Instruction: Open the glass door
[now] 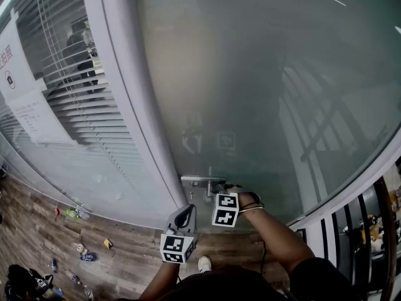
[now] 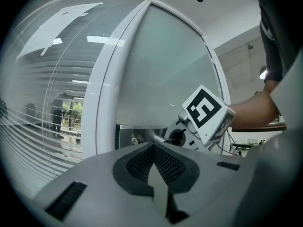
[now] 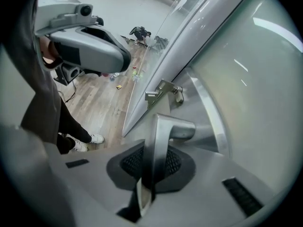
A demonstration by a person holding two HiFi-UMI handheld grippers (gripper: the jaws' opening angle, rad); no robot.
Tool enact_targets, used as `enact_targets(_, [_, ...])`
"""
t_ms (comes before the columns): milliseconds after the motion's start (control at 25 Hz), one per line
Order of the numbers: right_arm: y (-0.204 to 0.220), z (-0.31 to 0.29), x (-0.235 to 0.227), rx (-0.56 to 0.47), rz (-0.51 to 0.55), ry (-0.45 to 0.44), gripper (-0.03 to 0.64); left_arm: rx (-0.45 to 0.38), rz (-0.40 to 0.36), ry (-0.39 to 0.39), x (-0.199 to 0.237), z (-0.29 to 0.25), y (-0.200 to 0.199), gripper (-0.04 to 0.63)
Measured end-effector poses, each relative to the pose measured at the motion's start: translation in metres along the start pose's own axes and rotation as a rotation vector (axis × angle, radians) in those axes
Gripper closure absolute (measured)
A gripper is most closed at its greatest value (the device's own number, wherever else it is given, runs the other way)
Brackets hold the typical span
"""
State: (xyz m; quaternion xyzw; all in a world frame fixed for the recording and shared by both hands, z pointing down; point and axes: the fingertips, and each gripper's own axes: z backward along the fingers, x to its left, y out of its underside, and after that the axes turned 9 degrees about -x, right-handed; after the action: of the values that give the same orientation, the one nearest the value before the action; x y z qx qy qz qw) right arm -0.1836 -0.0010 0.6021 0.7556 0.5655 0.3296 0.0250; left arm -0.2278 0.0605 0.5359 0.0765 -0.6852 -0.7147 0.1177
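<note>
Right gripper [image 3: 152, 167] angles steeply down, jaws clamped tight on the glass door [image 1: 250, 74]'s lever handle [image 3: 163, 131]. Left gripper [image 2: 153, 148] sits level nearby, jaws closed on nothing.

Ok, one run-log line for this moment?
phase: grasping | right hand-held gripper: shut on door handle | left hand-held gripper: shut, empty, clear of door handle | glass door: frosted

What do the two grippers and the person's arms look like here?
The left gripper and right gripper each have a light grey body, black mesh-textured pads and a white cube with black square markers. A thin dark cable hangs by the right forearm, dark bands circle that wrist, and a dark short sleeve shows above.
</note>
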Motion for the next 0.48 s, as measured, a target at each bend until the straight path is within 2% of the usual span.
enact_targets(280, [-0.004, -0.003, -0.003, -0.015, -0.034, -0.024, 0.601, 0.014, 0.009, 0.009, 0.000, -0.001, 0.007, 0.594])
enact_targets(480, [-0.002, 0.000, 0.002, -0.053, -0.043, -0.015, 0.602, 0.004, 0.035, 0.054, -0.018, -0.001, 0.003, 0.594])
